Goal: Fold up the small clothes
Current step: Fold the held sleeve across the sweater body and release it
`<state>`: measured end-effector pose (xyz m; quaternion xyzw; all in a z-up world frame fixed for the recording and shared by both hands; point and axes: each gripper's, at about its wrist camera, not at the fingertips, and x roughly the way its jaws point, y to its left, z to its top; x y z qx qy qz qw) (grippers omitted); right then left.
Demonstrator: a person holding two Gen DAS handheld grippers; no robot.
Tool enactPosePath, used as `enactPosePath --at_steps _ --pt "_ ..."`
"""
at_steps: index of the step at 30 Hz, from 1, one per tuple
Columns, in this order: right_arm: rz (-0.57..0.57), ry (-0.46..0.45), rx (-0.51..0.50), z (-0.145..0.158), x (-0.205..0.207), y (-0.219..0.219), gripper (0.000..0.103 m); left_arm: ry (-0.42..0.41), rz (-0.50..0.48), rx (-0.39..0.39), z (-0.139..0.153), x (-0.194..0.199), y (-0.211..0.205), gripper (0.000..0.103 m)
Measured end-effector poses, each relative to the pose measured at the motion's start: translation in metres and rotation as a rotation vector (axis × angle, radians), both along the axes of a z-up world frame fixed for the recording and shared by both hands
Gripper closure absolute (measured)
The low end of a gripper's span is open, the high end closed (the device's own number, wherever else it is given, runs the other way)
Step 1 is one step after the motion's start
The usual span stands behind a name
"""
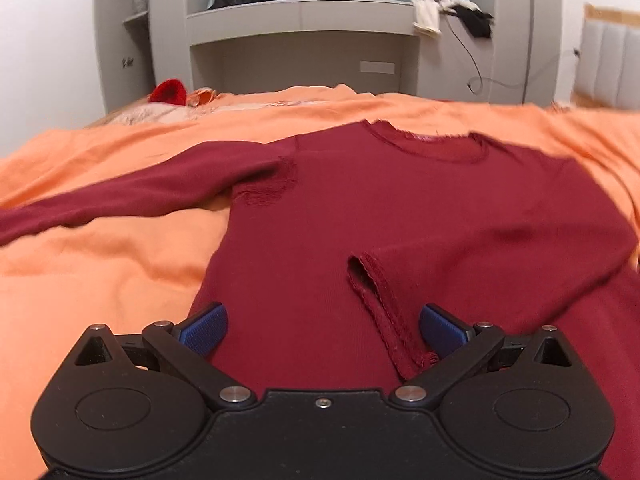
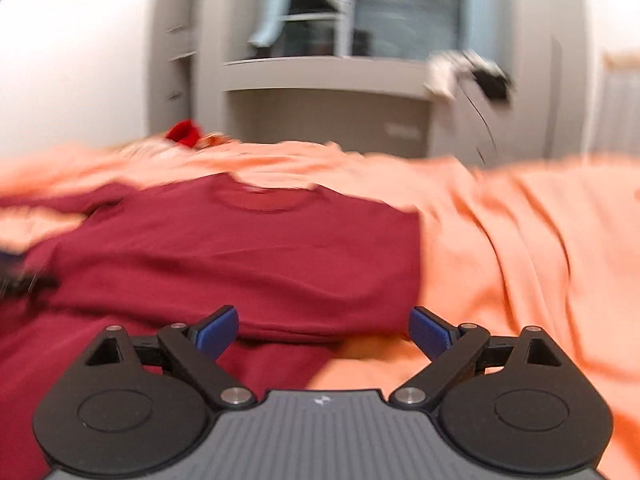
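- A dark red long-sleeved top [image 1: 360, 208] is seen spread on an orange bedcover [image 1: 100, 264], filling the centre of the left wrist view, neckline toward the top of the frame.
- One sleeve [image 1: 120, 196] is stretched out to the left edge; the other sleeve [image 1: 460, 256] has been laid across the body, its frayed cuff [image 1: 376, 300] lying lower centre.
- The left gripper [image 1: 323, 330] is held with its jaws spread wide above the lower body of the top — nothing is pinched.
- The right gripper [image 2: 323, 330] is likewise spread and empty, over the folded right-hand edge [image 2: 412, 264] of the top.
- The knit is judged light, soft and limp — it would sag and crease if lifted by one point.
- A hold is best taken at the outstretched sleeve's cuff or a hem corner, both layers pinched together.
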<state>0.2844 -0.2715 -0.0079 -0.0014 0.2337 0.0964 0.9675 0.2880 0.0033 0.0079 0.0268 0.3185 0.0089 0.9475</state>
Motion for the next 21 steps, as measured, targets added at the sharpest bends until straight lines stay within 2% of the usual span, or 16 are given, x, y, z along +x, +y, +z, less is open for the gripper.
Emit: enactPosePath --at_steps 3,6,8,9,10,13,17,21 --pt "-0.074 0.065 0.153 -0.003 0.020 -0.041 0.013 -0.008 -0.019 0.041 -0.004 -0.005 -0.006 0.001" --pt "-0.132 0.105 0.277 -0.011 0.030 -0.076 0.021 -0.015 -0.039 0.074 -0.005 -0.010 -0.011 0.000" --pt "-0.166 0.129 0.341 -0.018 0.038 -0.090 0.039 -0.020 -0.052 0.094 -0.006 -0.012 -0.014 0.001" --pt "-0.173 0.146 0.364 -0.020 0.039 -0.094 0.060 -0.022 -0.058 0.100 -0.007 -0.013 -0.016 0.001" --pt "-0.176 0.165 0.376 -0.023 0.042 -0.095 0.075 -0.023 -0.062 0.102 -0.007 -0.013 -0.016 0.001" --pt "-0.165 0.168 0.352 -0.021 0.045 -0.088 0.090 -0.017 -0.064 0.083 -0.006 -0.013 -0.013 0.001" --pt "-0.167 0.138 0.248 -0.011 0.043 -0.079 0.092 -0.017 -0.069 0.081 -0.006 -0.013 -0.012 0.001" --pt "-0.176 0.168 0.254 -0.014 0.052 -0.077 0.091 -0.017 -0.080 0.069 -0.005 -0.013 -0.010 0.001"
